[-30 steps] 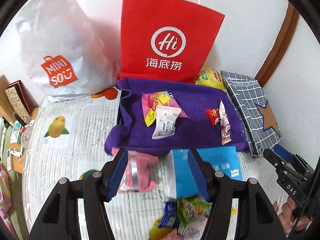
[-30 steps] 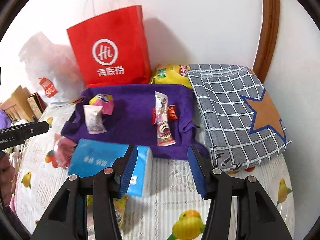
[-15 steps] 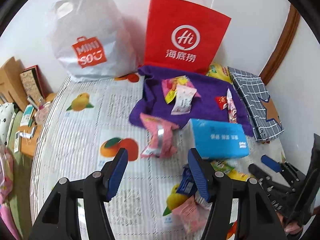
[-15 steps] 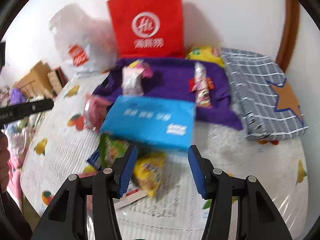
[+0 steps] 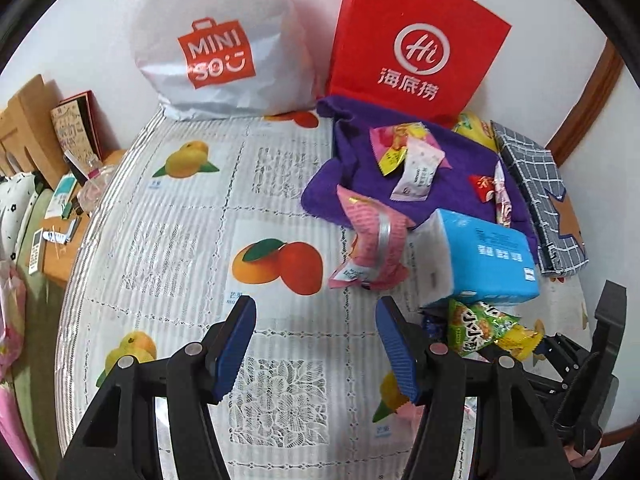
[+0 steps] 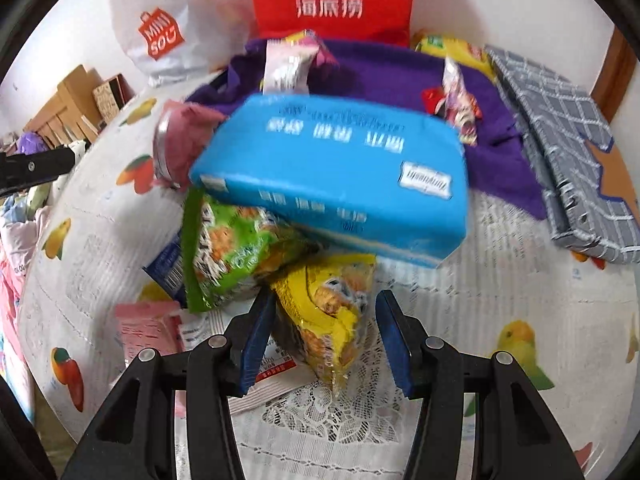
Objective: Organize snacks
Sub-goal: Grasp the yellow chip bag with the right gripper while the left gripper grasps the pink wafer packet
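Right gripper (image 6: 326, 332) dropped, open, onto yellow snack pack (image 6: 332, 312); left gripper (image 5: 316, 342) open, empty; needed centring before closing.

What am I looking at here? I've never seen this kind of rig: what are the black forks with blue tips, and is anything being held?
There is no robot. A person holds a two-finger tool in each hand, and each tool carries a wide-angle camera looking along its fingers. That is why both pictures bulge.

One picture is from the left gripper, the other from the right gripper. The blue strips are the fingers' pads.

Both look down on a table with a fruit-print cover. On it lie a purple cloth with small snack packets, a blue tissue pack, a green snack bag, a yellow snack bag and a pink packet. A white bag and a red bag stand behind.

Nothing is held. The left fingers are open over bare cover; the right fingers are open either side of the yellow bag, not gripping.
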Demonstrator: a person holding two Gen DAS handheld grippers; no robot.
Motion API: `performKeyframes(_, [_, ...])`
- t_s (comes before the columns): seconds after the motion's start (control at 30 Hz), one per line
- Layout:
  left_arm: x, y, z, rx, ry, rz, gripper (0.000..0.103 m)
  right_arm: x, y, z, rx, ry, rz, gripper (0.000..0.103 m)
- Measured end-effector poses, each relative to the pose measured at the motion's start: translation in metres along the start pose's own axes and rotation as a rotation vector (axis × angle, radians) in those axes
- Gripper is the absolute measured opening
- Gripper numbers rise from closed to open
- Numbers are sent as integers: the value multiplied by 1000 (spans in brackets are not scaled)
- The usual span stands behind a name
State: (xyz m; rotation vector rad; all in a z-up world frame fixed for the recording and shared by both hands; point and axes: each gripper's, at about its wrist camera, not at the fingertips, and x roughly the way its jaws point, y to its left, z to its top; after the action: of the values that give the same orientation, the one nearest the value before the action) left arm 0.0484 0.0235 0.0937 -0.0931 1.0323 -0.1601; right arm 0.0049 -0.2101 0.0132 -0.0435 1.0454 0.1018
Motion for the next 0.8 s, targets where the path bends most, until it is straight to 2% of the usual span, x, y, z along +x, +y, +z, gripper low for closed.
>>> performKeyframes(0.07, [6, 0, 1, 3, 9, 0, 60, 4, -2, -1, 8, -5, 0, 50])
performKeyframes(0.13, [12, -3, 3, 7, 17, -4, 60, 4, -4, -1, 10, -17, 16, 42])
performKeyframes(0.2, [17, -6, 5, 12, 23, -17, 60, 2, -6, -3, -5, -29, 15, 41])
performKeyframes(0.33, [29, -17, 9, 29, 36, -37, 60, -7, -15, -10, -4, -40, 10, 41])
performKeyframes(0.57, [53, -37, 18, 47, 59, -66, 60, -25, -50, -25, 73, -68, -34, 41])
performKeyframes(0.8, [75, -51, 28, 72, 70, -52, 60, -26, -82, -27, 148, -70, -74, 41])
